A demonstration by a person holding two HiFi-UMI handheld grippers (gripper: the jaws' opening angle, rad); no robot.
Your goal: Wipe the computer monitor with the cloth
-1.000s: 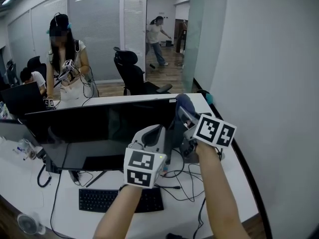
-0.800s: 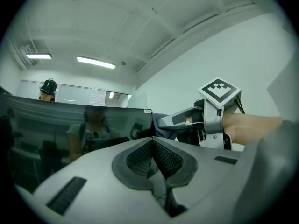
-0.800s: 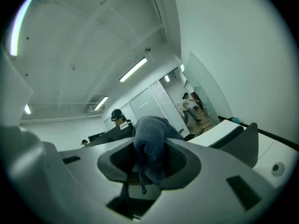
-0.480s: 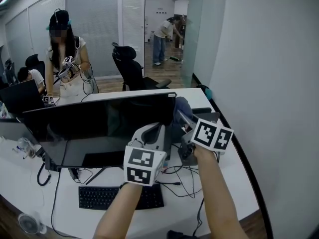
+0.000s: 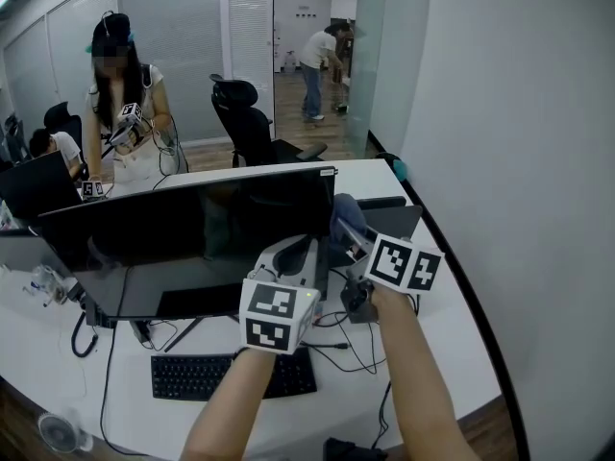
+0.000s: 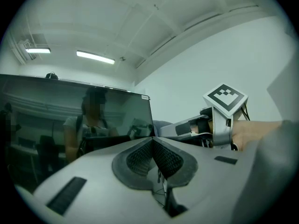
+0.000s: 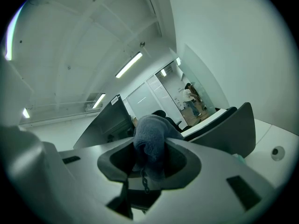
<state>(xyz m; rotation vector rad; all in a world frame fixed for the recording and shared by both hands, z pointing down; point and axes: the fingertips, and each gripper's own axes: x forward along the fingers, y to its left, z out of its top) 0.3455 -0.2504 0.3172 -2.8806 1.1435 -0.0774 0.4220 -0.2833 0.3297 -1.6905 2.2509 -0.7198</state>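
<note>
A wide black monitor (image 5: 183,238) stands dark on the white desk (image 5: 437,320). My right gripper (image 5: 348,229) is shut on a grey-blue cloth (image 5: 346,209), held just off the screen's right edge. In the right gripper view the cloth (image 7: 150,139) bulges out between the jaws, with the monitor's (image 7: 108,120) edge right behind it. My left gripper (image 5: 296,254) hovers in front of the screen's lower right part, shut with nothing in it. In the left gripper view its pads (image 6: 135,157) are pressed together, and the monitor (image 6: 74,118) fills the left side.
A black keyboard (image 5: 231,375) and loose cables (image 5: 360,349) lie on the desk below the monitor. A laptop (image 5: 384,221) stands open behind the right gripper. A person with grippers stands beyond the desk, near a black office chair (image 5: 245,123). The white wall (image 5: 519,161) runs along the right.
The head view has shifted a little, so the scene sits slightly lower. Both grippers hold about the same place by the monitor's right edge. A person in the far corridor has walked on.
</note>
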